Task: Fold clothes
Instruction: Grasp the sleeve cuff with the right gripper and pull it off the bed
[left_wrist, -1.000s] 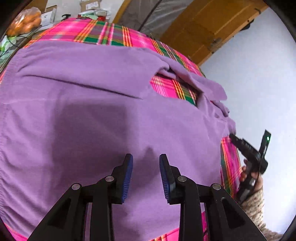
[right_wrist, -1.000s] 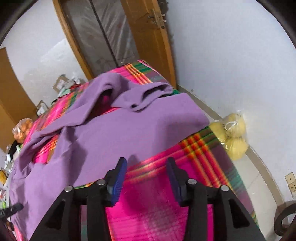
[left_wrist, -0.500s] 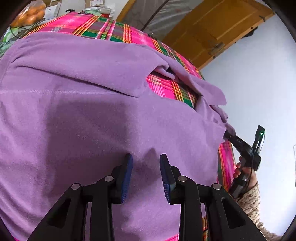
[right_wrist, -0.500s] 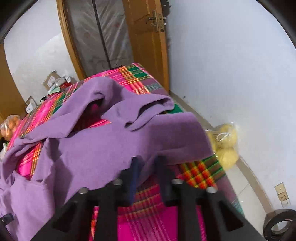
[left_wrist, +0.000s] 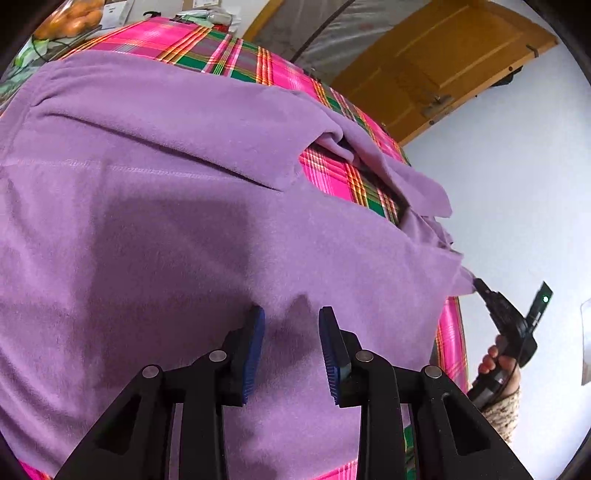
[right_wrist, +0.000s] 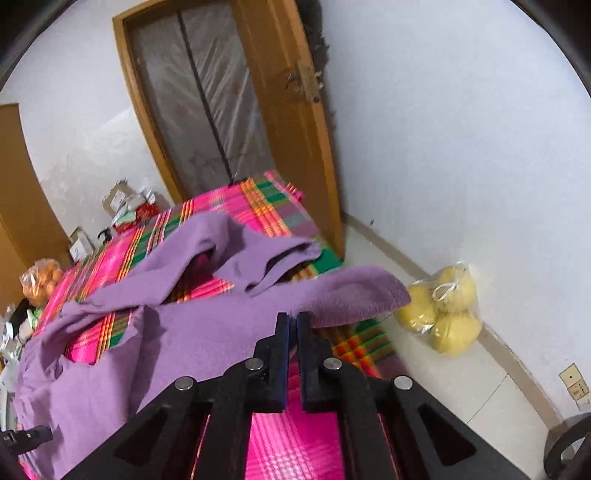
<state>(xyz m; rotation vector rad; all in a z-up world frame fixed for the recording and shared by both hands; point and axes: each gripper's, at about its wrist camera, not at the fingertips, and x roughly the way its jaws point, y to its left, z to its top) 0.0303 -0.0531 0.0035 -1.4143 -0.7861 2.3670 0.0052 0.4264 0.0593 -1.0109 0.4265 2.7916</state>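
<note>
Your left gripper hangs over the purple garment, jaws apart w/ nothing between them, blue pads just above the fabric. The garment spreads ahead of & under it, across the pink plaid cloth.

Your right gripper is clamped on the garment's edge, pads nearly touching, w/ the corner lifted off the plaid cloth & flopping to its right. Beyond it a sleeve lies bunched. In the left cam you see your right hand w/ that gripper at the garment's right corner. A bag of yellow fruit sits on the floor to its right, by the wall.
</note>
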